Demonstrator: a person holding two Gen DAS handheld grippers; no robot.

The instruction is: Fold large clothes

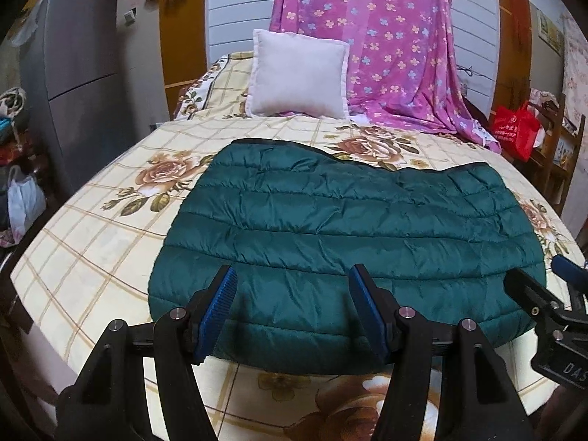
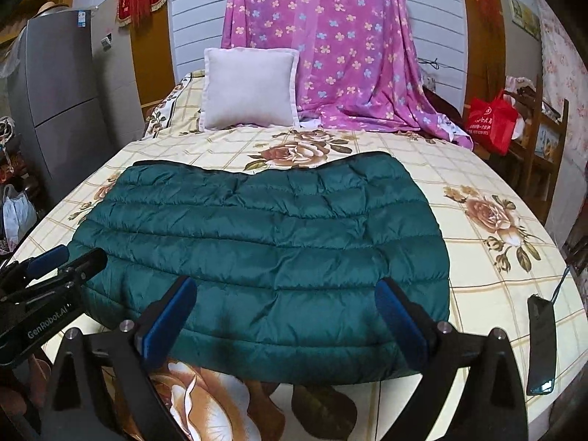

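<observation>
1. While both grippers hover at the near edge of the bed, we see the dark green quilted puffer jacket [image 1: 345, 235] lying flat and folded on the cream rose-print bedsheet [image 1: 92, 242], puffed in horizontal rows.
2. Our left gripper [image 1: 292, 310] has its jaws apart, blue ribbed pads [image 1: 220, 305] clear of the fabric, nothing between them.
3. Our right gripper [image 2: 286, 321] has its jaws spread wide above the jacket's near hem, nothing clamped.
4. Each gripper shows at the edge of the other's view.
5. Behind the jacket: a square white cushion [image 1: 299, 75] and a draped pink floral sheet [image 1: 382, 51].
6. A dark smartphone [image 2: 540, 345] lies on the sheet right of the jacket.
</observation>
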